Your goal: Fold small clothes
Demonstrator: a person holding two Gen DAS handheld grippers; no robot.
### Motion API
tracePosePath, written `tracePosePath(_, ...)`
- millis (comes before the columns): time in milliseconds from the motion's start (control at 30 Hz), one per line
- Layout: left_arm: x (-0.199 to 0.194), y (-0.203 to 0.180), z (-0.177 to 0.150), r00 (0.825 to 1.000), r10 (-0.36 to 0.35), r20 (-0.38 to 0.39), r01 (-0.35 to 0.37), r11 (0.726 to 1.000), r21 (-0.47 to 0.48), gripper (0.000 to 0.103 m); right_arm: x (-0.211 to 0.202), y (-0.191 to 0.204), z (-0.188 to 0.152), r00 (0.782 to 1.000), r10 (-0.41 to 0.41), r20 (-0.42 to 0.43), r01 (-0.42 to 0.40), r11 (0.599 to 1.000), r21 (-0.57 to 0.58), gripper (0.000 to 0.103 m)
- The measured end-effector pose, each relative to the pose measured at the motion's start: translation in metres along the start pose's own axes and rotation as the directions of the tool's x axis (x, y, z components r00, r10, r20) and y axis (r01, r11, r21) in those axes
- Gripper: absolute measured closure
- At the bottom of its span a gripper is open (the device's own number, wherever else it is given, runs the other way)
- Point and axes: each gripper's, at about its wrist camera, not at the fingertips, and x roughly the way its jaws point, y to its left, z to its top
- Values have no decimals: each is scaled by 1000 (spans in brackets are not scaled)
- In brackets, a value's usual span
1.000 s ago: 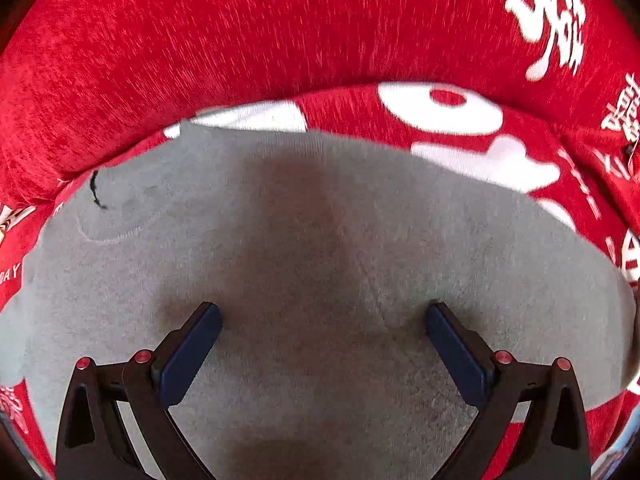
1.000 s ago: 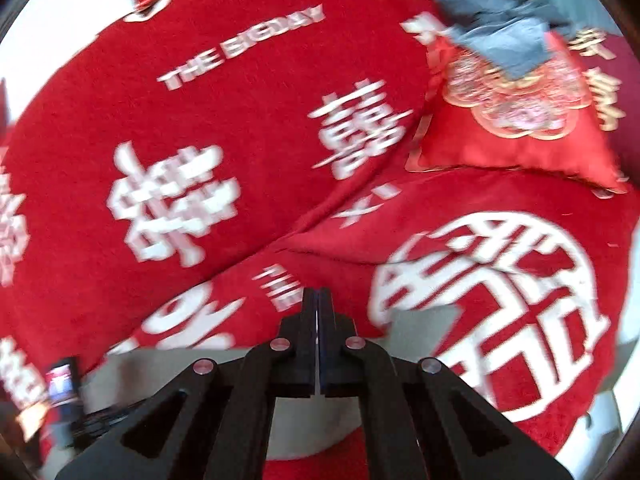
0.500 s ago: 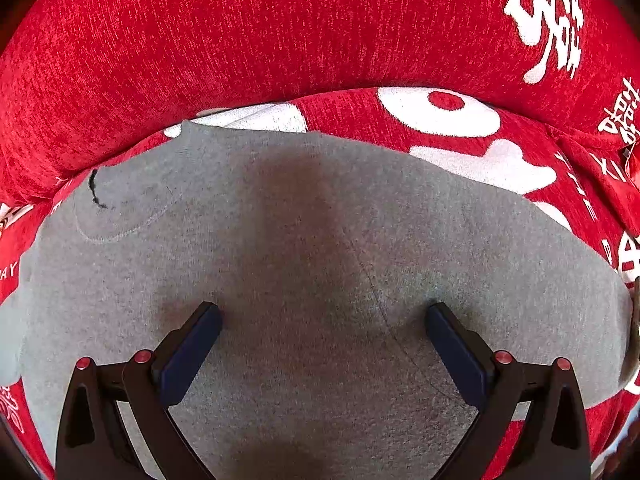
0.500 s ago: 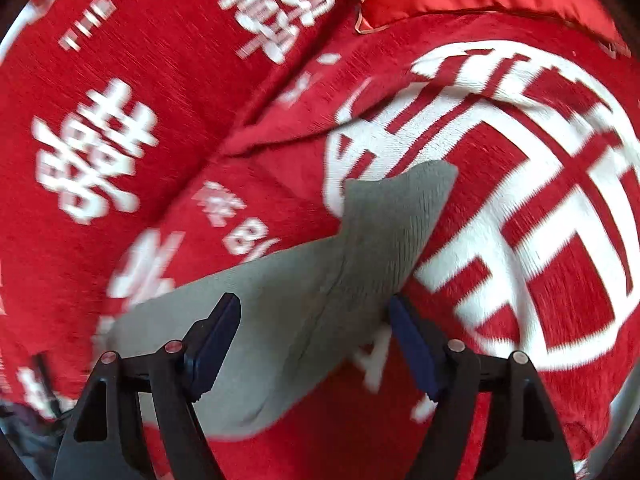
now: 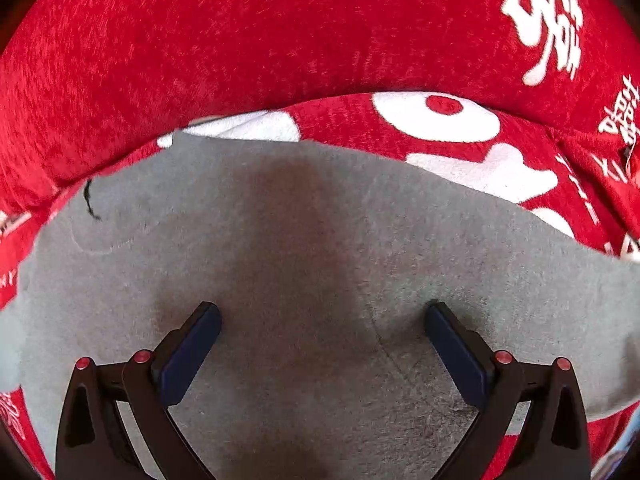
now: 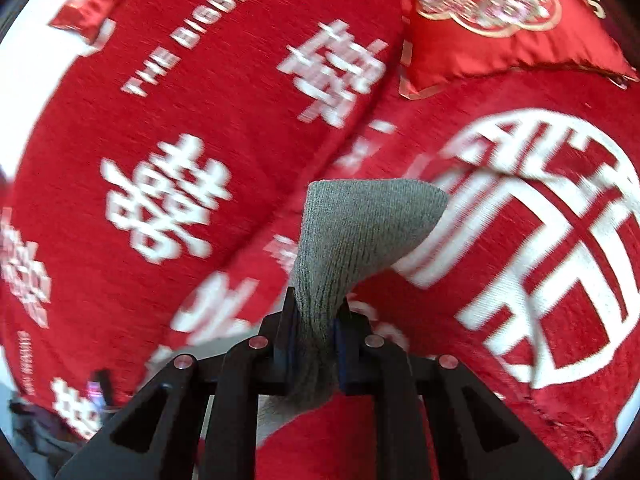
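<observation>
Right jaws pinching up a corner of the grey garment while the left jaws hold it down

The right gripper (image 6: 314, 320) is closing its jaws on a bunched strip of the grey garment (image 6: 360, 232), whose free end fans out ahead of the jaws, likely to carry that flap over for a fold. The left gripper (image 5: 322, 340) has its jaws spread wide, pointing steeply down at the flat cloth (image 5: 320, 260), seemingly to pin it. Beyond both jaws the garment's far edge meets the red sofa cover (image 5: 280, 40); open seat lies right of the right jaws, a red cushion (image 6: 520, 40) farther on.
</observation>
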Motion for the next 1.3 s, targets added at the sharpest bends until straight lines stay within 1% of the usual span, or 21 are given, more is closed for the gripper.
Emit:
tracePosePath(33,-1,-2,-1,1000,-5,-8,5,1000,1,0,-6,9,2,1000,21,12,-21,1000,-14,87)
tracePosePath(133,-8,-9,-12,997,-68,-46,70,997,40,0,-13,42,4,998,55,35,-52,996,-73,87)
tracePosePath(200,-14,-12,-24,995,-89,-46,93,992,86,0,-14,65,5,997,66,40,-60,991,-117,87)
tracePosePath(267,-17,-8,-27,993,-109,-53,114,987,112,0,-14,91,2,997,72,36,-65,983,-173,87)
tracePosePath(333,-22,7,-29,987,-144,-66,149,986,76,0,-15,111,-1,996,83,28,-75,974,-212,87)
tracePosePath(433,-34,38,-40,978,-202,-46,203,979,3,0,-20,148,-12,992,123,12,-116,958,-263,87)
tracePosePath(500,-41,64,-47,974,-226,-23,225,974,-40,0,-21,180,-23,987,158,-5,-152,940,-305,87)
tracePosePath(567,-47,93,-53,973,-231,-4,230,969,-90,0,-18,213,-38,982,184,-31,-183,917,-353,87)
tracePosePath(633,-54,134,-61,972,-232,22,233,960,-156,0,-13,248,-59,977,204,-65,-212,888,-407,87)
tracePosePath(700,-61,175,-64,972,-227,54,233,946,-225,0,-6,283,-83,973,211,-95,-231,855,-465,87)
tracePosePath(733,-63,191,-67,974,-216,69,226,940,-255,0,-2,303,-98,970,214,-113,-241,833,-497,87)
tracePosePath(833,-72,259,-82,978,-178,106,204,917,-343,0,18,353,-150,961,210,-182,-277,767,-578,87)
tracePosePath(867,-71,270,-86,980,-165,112,195,913,-359,0,27,366,-170,958,199,-208,-286,744,-604,87)
tracePosePath(900,-73,294,-94,982,-145,121,181,902,-392,0,37,379,-192,955,181,-234,-291,720,-630,87)
tracePosePath(933,-72,308,-99,983,-138,125,178,894,-411,0,47,388,-211,953,160,-256,-293,702,-649,87)
tracePosePath(1033,-66,351,-123,984,-129,121,173,851,-496,0,81,409,-275,942,78,-327,-298,646,-703,87)
tracePosePath(1100,-59,370,-139,986,-129,106,165,829,-534,0,108,414,-321,933,-5,-359,-285,599,-749,87)
tracePosePath(1200,-50,386,-157,987,-134,89,161,812,-561,0,136,406,-365,920,-104,-379,-266,544,-796,86)
tracePosePath(1233,-49,388,-162,986,-141,90,167,806,-568,0,145,400,-377,908,-142,-394,-268,527,-807,85)
tracePosePath(1267,-48,391,-165,985,-147,94,174,799,-575,0,152,397,-387,892,-183,-413,-272,511,-815,80)
tracePosePath(1300,-48,394,-167,983,-153,102,184,791,-584,0,156,395,-393,884,-207,-420,-274,499,-822,73)
